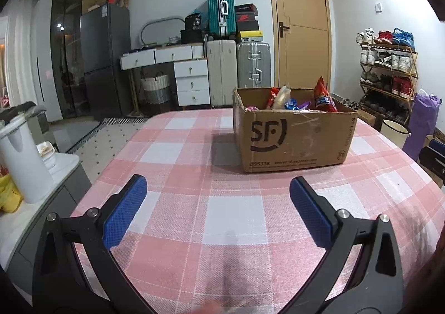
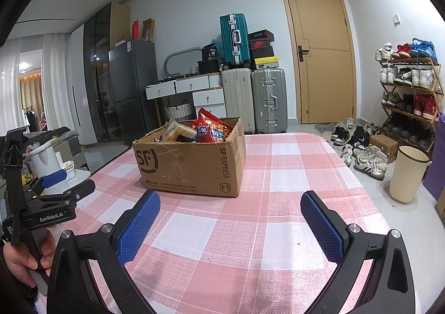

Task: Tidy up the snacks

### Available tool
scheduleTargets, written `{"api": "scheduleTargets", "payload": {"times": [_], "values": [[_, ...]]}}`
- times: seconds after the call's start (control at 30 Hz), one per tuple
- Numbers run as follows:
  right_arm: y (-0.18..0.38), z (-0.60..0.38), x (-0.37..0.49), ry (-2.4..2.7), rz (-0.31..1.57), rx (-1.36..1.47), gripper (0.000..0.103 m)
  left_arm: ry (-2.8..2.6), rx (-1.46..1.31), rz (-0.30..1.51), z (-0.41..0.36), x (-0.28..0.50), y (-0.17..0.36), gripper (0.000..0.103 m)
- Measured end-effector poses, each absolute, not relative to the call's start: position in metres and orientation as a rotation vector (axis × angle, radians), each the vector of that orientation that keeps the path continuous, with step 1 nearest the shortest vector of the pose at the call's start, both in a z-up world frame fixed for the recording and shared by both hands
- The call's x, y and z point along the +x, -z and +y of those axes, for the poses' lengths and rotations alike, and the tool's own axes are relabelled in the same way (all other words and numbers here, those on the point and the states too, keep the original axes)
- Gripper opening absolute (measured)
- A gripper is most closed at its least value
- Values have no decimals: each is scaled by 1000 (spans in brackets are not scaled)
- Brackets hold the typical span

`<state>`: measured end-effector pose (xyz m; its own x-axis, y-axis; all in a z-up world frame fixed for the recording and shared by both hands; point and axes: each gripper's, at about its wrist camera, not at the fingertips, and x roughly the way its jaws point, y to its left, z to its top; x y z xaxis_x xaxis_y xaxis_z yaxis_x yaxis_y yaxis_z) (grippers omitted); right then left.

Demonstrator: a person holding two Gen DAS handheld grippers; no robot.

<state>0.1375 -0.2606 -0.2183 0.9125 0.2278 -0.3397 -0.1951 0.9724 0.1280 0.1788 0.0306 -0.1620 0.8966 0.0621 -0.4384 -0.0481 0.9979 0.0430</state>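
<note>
Through the left wrist camera I see my left gripper (image 1: 218,191) spread wide over the checked cloth (image 1: 178,174), its blue pads (image 1: 125,211) well apart with nothing between them. At 9 o'clock a white kettle (image 1: 23,158) stands on a side counter (image 1: 41,211) beside the table. At 1 o'clock sits the box (image 1: 292,135), open at the top, resting flat on the cloth and well apart from the pads. The snacks (image 1: 289,101) lie inside it: a red bag (image 1: 322,97) stands tallest at the right, with a pale packet and blue and purple wrappers to its left. Past the box, at 12 o'clock, suitcases (image 1: 239,69) are stacked against the wall beside a door (image 1: 301,21), and a shoe rack (image 1: 389,63) fills 2 o'clock.

Through the right wrist camera, at 9 o'clock, a hand (image 2: 22,255) grips the handle of the left gripper (image 2: 54,177), seen here from the side; I cannot tell its spread from this angle. My right gripper (image 2: 230,202) is also spread wide and holds nothing, hovering over the cloth (image 2: 278,202). The box (image 2: 192,163) sits at 11 o'clock, near the pads (image 2: 139,230) yet not touching, with the red bag (image 2: 212,130) leaning up at its middle. A cream bin (image 2: 407,172) stands on the floor at 3 o'clock.
</note>
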Motion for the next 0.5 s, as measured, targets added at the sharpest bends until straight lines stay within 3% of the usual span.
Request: {"api": "scheduleTargets", "payload": {"times": [0.5], "values": [[218,-260,137,-218,360,92,103,-68,40,458,30,181,163,103]]}}
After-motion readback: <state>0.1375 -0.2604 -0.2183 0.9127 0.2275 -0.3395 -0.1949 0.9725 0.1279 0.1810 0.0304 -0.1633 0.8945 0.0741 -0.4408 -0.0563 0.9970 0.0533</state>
